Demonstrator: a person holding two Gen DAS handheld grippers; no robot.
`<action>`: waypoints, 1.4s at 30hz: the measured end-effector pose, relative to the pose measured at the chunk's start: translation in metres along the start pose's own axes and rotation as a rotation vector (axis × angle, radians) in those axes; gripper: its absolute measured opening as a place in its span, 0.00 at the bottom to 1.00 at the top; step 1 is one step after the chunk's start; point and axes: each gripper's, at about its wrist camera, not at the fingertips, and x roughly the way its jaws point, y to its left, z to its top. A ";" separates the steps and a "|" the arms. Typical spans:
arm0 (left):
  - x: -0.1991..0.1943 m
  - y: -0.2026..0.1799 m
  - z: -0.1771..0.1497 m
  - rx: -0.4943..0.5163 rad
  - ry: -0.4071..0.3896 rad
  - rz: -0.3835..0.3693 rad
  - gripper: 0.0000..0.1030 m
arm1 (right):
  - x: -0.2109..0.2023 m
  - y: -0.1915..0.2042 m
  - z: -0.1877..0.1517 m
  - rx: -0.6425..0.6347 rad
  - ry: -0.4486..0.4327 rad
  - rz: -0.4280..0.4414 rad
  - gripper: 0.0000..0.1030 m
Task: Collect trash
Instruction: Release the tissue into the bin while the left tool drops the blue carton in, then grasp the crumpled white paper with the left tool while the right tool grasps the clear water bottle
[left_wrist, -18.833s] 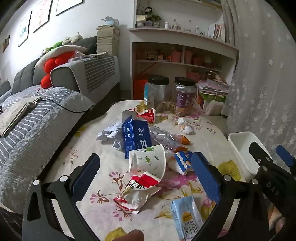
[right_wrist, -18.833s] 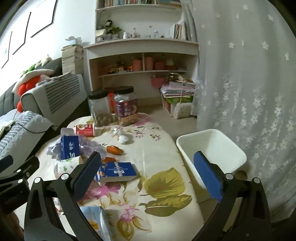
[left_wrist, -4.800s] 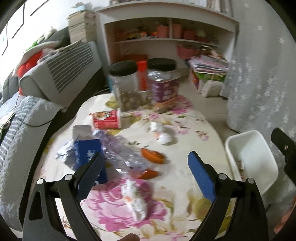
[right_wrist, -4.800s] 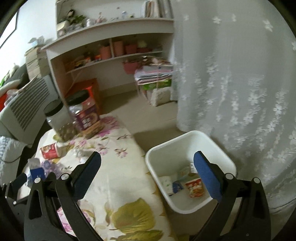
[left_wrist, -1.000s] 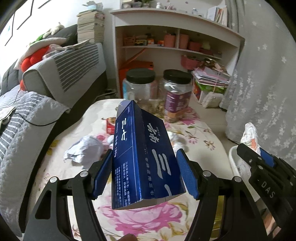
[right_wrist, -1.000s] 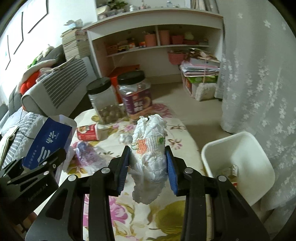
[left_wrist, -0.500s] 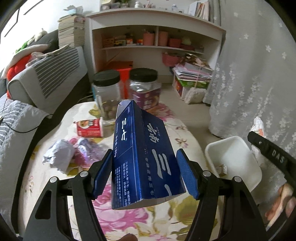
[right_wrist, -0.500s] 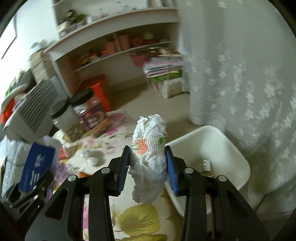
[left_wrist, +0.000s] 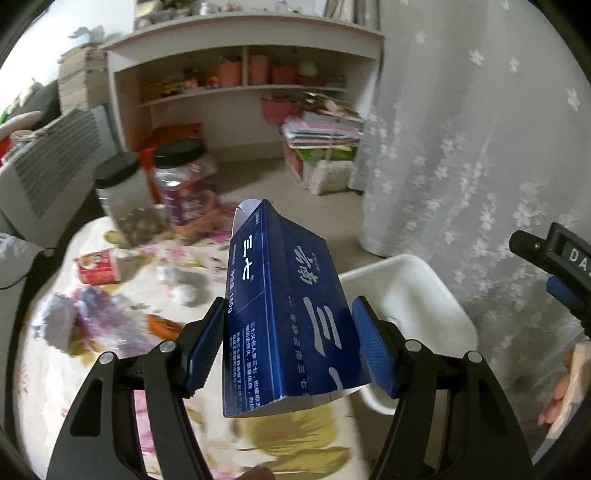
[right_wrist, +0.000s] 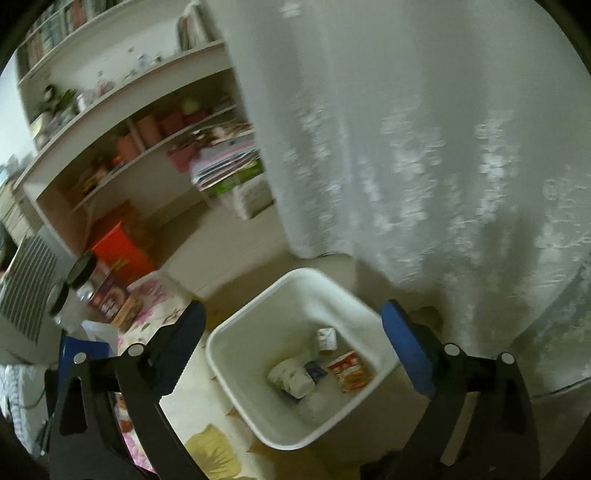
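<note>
In the left wrist view, the left gripper (left_wrist: 288, 347) clamps a blue carton (left_wrist: 284, 314) at frame centre, above the floral table (left_wrist: 110, 295); the white bin (left_wrist: 417, 291) sits centre-right behind it.

In the right wrist view, the right gripper (right_wrist: 291, 343) spreads wide and holds nothing, over the bin (right_wrist: 258, 325) at lower centre, with wrappers (right_wrist: 347, 371) inside.

Dark blue carton (left_wrist: 284, 314) with white lettering and a white inner flap. Black left gripper (left_wrist: 288, 354) and right gripper (right_wrist: 291, 347), each with blue ribbed pads (left_wrist: 373, 354). White bin (right_wrist: 255, 339) holding white, blue and red-orange wrappers (right_wrist: 349, 371). Bench cloth (left_wrist: 155, 280): cream with pink flowers and olive-yellow leaves. Sheer white curtain (left_wrist: 461, 147) with small white blossoms. Jars (left_wrist: 184, 184) with black lids.
</note>
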 end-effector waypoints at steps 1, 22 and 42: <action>0.002 -0.005 0.000 0.003 0.005 -0.008 0.66 | -0.001 -0.008 0.002 0.019 -0.002 -0.006 0.89; 0.030 -0.083 0.007 0.082 0.091 -0.125 0.77 | -0.016 -0.052 0.012 0.096 -0.060 -0.047 0.93; 0.014 0.058 -0.007 -0.029 0.070 0.144 0.84 | 0.002 0.083 -0.054 -0.316 -0.015 -0.041 0.93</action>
